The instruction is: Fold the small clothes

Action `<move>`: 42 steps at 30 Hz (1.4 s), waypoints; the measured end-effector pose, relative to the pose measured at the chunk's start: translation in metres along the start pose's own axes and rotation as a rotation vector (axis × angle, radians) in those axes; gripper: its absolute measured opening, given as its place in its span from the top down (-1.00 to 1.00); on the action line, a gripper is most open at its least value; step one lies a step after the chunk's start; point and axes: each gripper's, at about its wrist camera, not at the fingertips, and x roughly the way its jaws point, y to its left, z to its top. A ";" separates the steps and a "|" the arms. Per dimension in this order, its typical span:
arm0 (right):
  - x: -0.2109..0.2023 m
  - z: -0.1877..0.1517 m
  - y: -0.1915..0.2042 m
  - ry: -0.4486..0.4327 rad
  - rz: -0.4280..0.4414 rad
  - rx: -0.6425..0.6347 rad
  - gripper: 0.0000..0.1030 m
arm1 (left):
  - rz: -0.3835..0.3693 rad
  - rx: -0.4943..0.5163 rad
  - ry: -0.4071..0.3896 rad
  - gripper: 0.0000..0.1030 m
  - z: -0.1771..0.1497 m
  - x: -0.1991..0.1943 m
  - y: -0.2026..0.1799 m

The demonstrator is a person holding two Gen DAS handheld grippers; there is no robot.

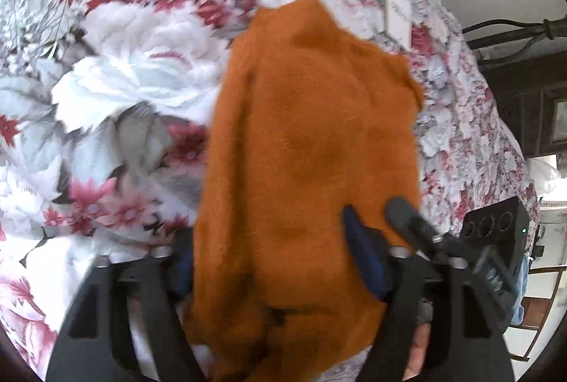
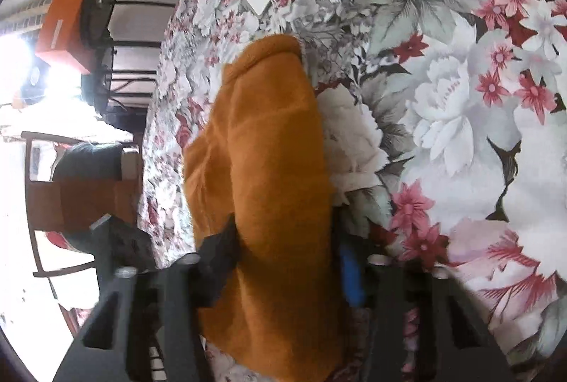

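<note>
One orange fleece garment [image 1: 312,141] hangs over the floral bedspread [image 1: 117,80], held by two grippers: left gripper [image 1: 273,258] and right gripper [image 2: 287,261] both clamp it.

Both views are bright with daylight. In the right wrist view, glare [image 2: 24,70] at the left edge blows out to white. Motion blur smears the orange cloth [image 1: 312,148] and the floral sheet [image 1: 117,88]. Fisheye bending curves the edges, with dark vignette corners
</note>
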 end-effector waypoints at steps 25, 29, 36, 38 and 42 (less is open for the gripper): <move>-0.044 -0.044 0.165 -0.055 0.255 -0.322 0.24 | 0.088 0.094 -0.506 0.18 -0.067 -0.208 -0.020; -0.026 -0.058 0.205 -0.021 0.305 -0.362 0.24 | 0.130 0.053 -0.581 0.18 -0.079 -0.246 0.003; 0.022 -0.084 0.282 0.057 0.357 -0.454 0.24 | 0.144 -0.049 -0.675 0.18 -0.087 -0.309 0.067; 0.037 -0.096 0.306 0.077 0.362 -0.498 0.24 | 0.154 -0.081 -0.704 0.17 -0.088 -0.328 0.092; 0.083 -0.117 0.350 0.140 0.380 -0.543 0.24 | 0.183 -0.128 -0.740 0.17 -0.087 -0.357 0.134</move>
